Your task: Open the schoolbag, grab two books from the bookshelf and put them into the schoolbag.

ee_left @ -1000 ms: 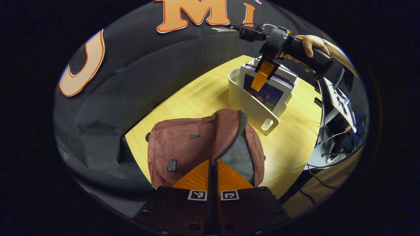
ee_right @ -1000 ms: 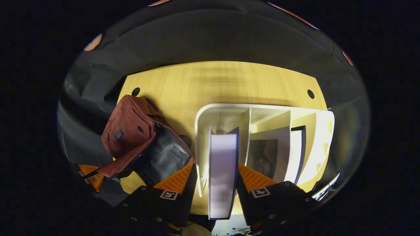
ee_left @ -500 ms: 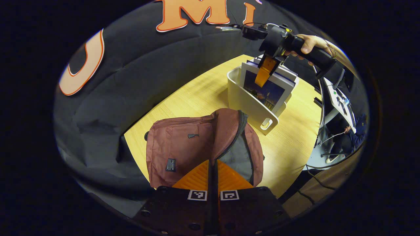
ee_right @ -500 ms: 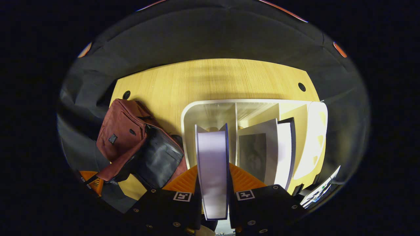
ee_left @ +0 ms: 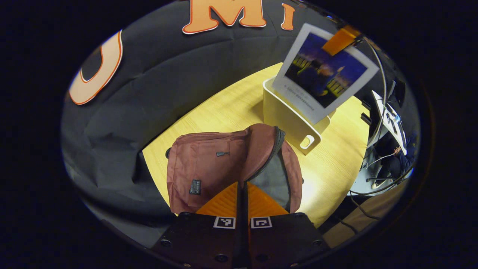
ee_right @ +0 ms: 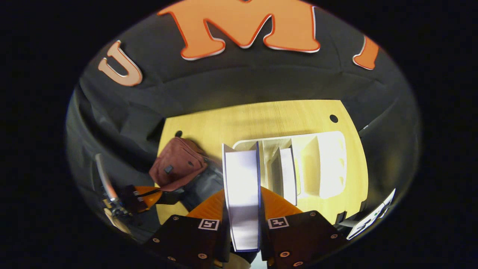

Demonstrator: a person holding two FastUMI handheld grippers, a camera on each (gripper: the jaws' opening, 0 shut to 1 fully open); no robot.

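**Book 1 lifted, bag open**

Right gripper [ee_right: 242, 209] clamped on book [ee_right: 242, 198], held high above white bookshelf [ee_right: 328, 164]. Left gripper [ee_left: 242, 201] pinched tight on flap of schoolbag [ee_left: 209, 164], holding it unzipped on near left of table [ee_left: 224, 108]. Left to do: drop book 1 in, fetch book 2. At least 1 more book [ee_right: 287, 175] standing in shelf; bag interior apparently empty.

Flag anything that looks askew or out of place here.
Nothing is spilled or damaged. The book hangs tilted in the air above the bookshelf, pinched by the right gripper. The schoolbag lies open with its flap held by the left gripper.
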